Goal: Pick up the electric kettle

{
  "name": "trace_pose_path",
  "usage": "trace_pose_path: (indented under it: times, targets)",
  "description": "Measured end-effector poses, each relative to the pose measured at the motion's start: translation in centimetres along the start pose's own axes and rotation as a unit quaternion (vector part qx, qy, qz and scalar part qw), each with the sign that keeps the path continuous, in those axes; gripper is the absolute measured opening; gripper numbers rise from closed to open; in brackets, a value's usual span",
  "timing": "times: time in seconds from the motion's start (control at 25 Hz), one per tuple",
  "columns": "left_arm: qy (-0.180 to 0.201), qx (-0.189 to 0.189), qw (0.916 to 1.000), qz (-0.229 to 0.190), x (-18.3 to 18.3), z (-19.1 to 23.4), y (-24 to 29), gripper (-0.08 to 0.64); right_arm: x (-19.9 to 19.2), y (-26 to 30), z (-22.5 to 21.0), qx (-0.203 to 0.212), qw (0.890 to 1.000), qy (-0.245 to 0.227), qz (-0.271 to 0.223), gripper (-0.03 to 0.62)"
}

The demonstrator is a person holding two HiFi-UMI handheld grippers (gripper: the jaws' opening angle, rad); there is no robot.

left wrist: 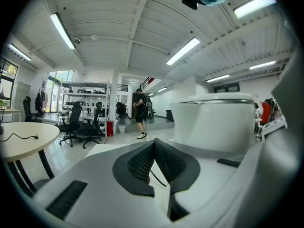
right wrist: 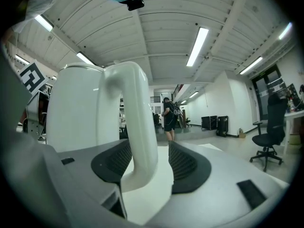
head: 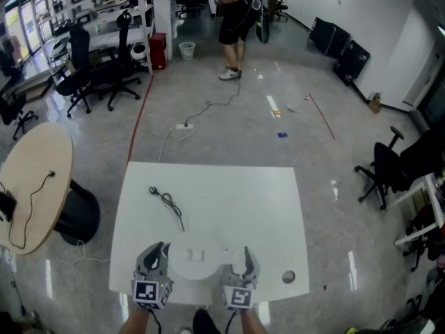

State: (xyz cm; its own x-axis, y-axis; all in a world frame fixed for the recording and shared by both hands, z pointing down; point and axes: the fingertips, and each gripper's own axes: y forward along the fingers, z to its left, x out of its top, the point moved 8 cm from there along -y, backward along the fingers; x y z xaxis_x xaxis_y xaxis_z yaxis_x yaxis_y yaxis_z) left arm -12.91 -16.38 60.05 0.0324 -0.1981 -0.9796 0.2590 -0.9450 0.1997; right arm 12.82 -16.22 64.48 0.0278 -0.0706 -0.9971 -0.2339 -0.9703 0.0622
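The white electric kettle (head: 195,259) stands near the front edge of the white table (head: 229,193), between my two grippers. In the right gripper view its curved white handle (right wrist: 137,127) runs down between the jaws of my right gripper (right wrist: 149,158). Those jaws stand open, with a gap between the handle and the right-hand pad (right wrist: 183,163). The kettle body (right wrist: 73,113) fills the left of that view. My left gripper (left wrist: 153,148) is shut on nothing, its pads touching, and the kettle (left wrist: 213,122) sits just to its right. The head view shows the left gripper (head: 160,250) and right gripper (head: 245,255) flanking the kettle.
A black cable (head: 167,202) lies on the table's far left part, and a round hole (head: 288,277) sits near its front right corner. A round wooden table (head: 35,179) stands to the left. Office chairs (head: 97,75), a floor power strip (head: 184,126) and a standing person (head: 233,19) are beyond.
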Motion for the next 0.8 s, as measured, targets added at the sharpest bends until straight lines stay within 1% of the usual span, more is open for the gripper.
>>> trace_pose_path:
  times: [0.08,0.32,0.44,0.52,0.8]
  targets:
    - [-0.003,0.005,1.0000,0.005,-0.2,0.2,-0.5,0.008,0.0,-0.4,-0.1,0.000,1.000,0.001,0.001,0.235]
    - [-0.006,0.013,0.9999,0.001,0.0,0.4,-2.2,0.008,0.4,-2.5,-0.2,0.011,1.000,0.011,0.019,0.233]
    - [-0.004,0.010,0.9999,-0.004,0.2,0.5,-3.1,0.008,1.0,-3.6,0.1,0.006,1.000,0.012,0.021,0.172]
    - [-0.002,0.010,0.9999,-0.007,0.4,0.5,-3.8,0.008,1.3,-4.3,0.3,0.003,1.000,0.012,0.020,0.159]
    - [0.006,-0.005,0.9998,-0.018,1.4,-0.4,-6.3,0.008,3.4,-6.6,0.3,-0.007,1.000,0.014,0.012,0.052]
